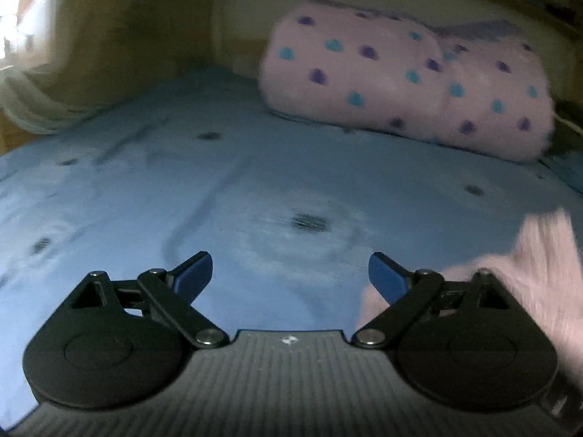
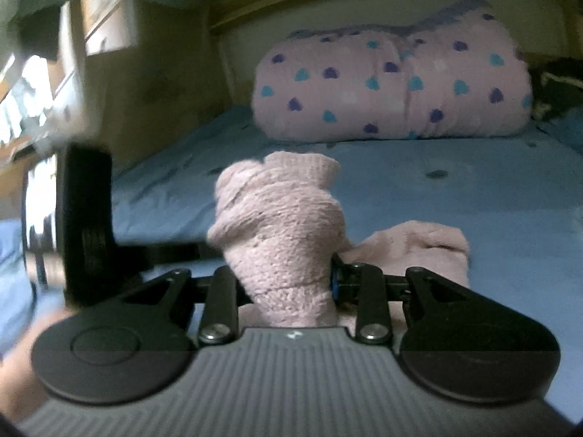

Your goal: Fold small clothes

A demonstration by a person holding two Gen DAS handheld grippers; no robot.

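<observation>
At the centre of my right wrist view, a fluffy pink knit garment (image 2: 280,225) stood bunched between the fingers of my right claw (image 2: 288,284), which was clamped tight on it, its far end lying on the blue bed sheet (image 2: 473,196) at lower right. It looked light, soft and limp, likely to sag and best taken near an edge or cuff. My left claw (image 1: 290,273) hung wide open and empty over the sheet, the pink knit just beside its right finger. A heart-print pink blanket (image 2: 393,87) lay rolled in the upper right.
</observation>
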